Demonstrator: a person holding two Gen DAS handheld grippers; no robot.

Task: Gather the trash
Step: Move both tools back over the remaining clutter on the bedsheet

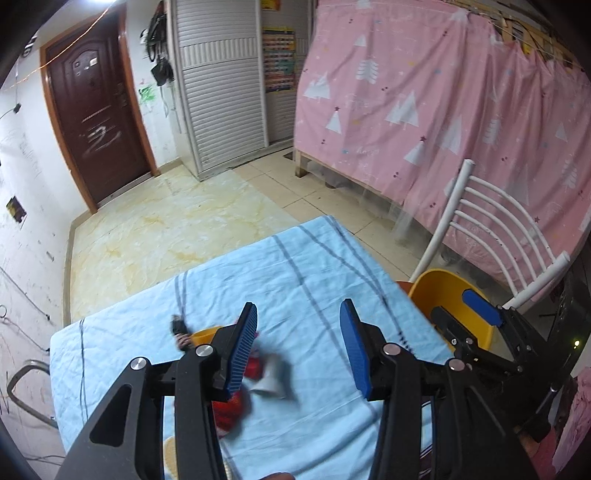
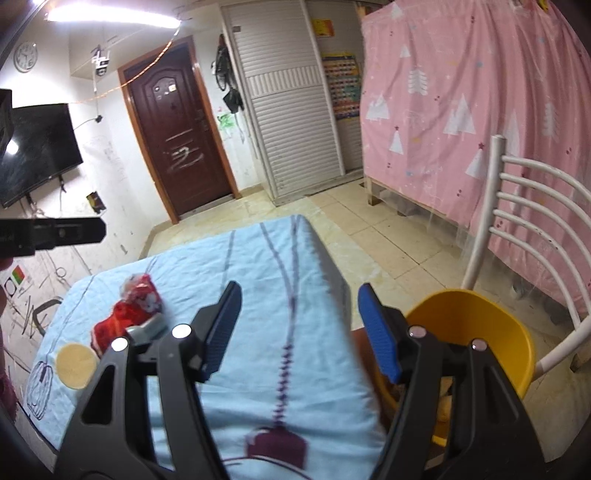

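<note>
No words or brand names can be read anywhere; the brown door (image 2: 181,136) has white scribbles (image 2: 184,157) that look a bit like a 2, but that is not sure; the small stickers (image 2: 167,88) high on the door are too tiny to read; the wall clock (image 2: 26,56) has marks too small to tell; the colourful chart (image 2: 341,85) and the yellow and red notice (image 2: 322,27) are blurry; the red wrapper (image 2: 127,317) on the table (image 2: 258,258) shows no clear letters.
</note>
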